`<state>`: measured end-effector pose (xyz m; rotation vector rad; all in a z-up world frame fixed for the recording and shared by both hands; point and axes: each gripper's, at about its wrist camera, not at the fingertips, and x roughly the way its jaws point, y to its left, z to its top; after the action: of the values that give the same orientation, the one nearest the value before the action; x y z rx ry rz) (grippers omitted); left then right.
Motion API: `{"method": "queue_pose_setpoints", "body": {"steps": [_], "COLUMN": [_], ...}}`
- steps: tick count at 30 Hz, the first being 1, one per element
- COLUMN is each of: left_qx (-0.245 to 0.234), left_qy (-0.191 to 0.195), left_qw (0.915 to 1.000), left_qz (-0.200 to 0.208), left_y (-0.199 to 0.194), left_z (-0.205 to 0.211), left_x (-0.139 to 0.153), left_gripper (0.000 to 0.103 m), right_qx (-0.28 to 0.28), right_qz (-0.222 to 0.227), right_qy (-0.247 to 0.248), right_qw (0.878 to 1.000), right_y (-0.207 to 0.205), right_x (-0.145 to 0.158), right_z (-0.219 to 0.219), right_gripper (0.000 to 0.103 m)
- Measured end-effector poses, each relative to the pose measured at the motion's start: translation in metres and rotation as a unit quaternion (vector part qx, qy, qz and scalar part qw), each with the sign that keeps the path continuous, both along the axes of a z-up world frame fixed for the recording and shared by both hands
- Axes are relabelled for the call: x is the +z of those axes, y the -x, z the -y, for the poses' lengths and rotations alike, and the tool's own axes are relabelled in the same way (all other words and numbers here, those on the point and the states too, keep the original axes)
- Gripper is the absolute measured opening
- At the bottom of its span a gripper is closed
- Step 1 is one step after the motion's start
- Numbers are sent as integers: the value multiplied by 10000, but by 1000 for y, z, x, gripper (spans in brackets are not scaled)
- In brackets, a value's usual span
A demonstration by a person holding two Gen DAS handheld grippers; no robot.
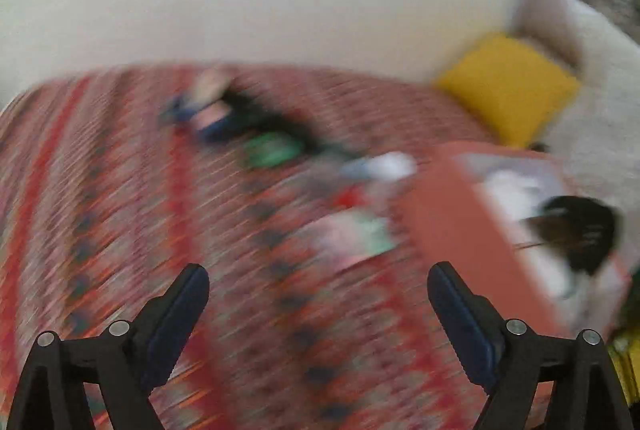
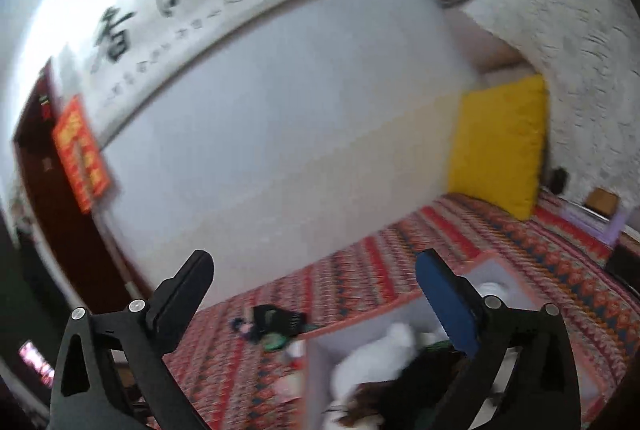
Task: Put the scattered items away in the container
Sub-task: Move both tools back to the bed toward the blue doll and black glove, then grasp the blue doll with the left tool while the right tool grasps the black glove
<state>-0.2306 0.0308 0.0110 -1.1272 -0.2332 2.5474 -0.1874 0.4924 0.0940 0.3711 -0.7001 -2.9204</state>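
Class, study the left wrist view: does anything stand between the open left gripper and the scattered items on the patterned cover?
Nothing visible does. The left gripper is open and empty, and only bare patterned cover lies between it and the scattered items. The container sits off to their right. The picture is blurred, so small obstacles could be missed.

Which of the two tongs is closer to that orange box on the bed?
Right. The right tongs hang open just above the box; the left tongs sit beside it, over the patterned blanket.

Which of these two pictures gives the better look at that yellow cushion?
The right wrist view: the yellow cushion appears large and fairly sharp, propped upright at the back of the patterned bedspread. In the left wrist view it is smaller and smeared by motion blur.
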Motion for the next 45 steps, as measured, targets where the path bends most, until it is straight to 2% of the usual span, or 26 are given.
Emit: {"method": "queue_pose_setpoints", "body": {"steps": [3,6,12,16,18,21,23,26,28,30,32,36,37,38,40,41,45], "left_qx": [236,284,239,118,170,437,746,925,977,1054,1123,1321,1350,1372,1481,1419,1374], "left_qy": [-191,-263,-463,-425,-374,-608,-1108,-1522,-1489,-1262,-1191,-1286,-1215,-1122,-785,-841,-431], "left_qw": [9995,9991,9986,9990,9990,9971,9888,9769,9736,9738,9732,9657,9667,9682,9714,9716,9764], "left_qz": [130,145,56,-108,-162,144,665,1180,1425,1571,1617,1830,1804,1767,1682,1699,1607], "left_y": [-6,-8,13,62,89,157,213,265,292,314,326,343,343,341,336,333,311], "left_z": [34,44,42,35,36,41,49,49,41,33,29,24,21,20,15,13,10], "left_x": [-18,-31,-38,-32,-28,-38,-55,-80,-97,-111,-118,-135,-136,-135,-133,-134,-132], "left_gripper": [92,92,92,92,92,92,92,92,92,92,92,91,87,76,59,54,54], "right_qx": [440,921,1357,1441,1548,1586,1464,1373,1327,1322,1316,1348,1365,1358,1307,1290,1290], "right_qz": [49,262,1180,1670,1899,1995,1930,1935,2004,2055,2128,2260,2284,2309,2348,2372,2432], "right_qy": [23,5,-315,-267,-72,84,87,137,171,146,68,24,21,9,0,2,9], "right_qw": [9990,9954,9832,9750,9695,9670,9702,9713,9705,9696,9682,9648,9639,9634,9632,9629,9614], "right_y": [5,23,72,105,122,139,145,157,167,175,182,191,193,194,197,199,199], "right_x": [8,0,-43,-74,-87,-95,-94,-100,-106,-112,-119,-132,-135,-137,-142,-144,-148], "right_z": [50,103,193,218,219,215,212,204,201,198,196,193,192,192,190,190,192], "right_gripper": [102,102,102,102,102,102,102,102,102,102,102,102,102,102,102,102,102]}}
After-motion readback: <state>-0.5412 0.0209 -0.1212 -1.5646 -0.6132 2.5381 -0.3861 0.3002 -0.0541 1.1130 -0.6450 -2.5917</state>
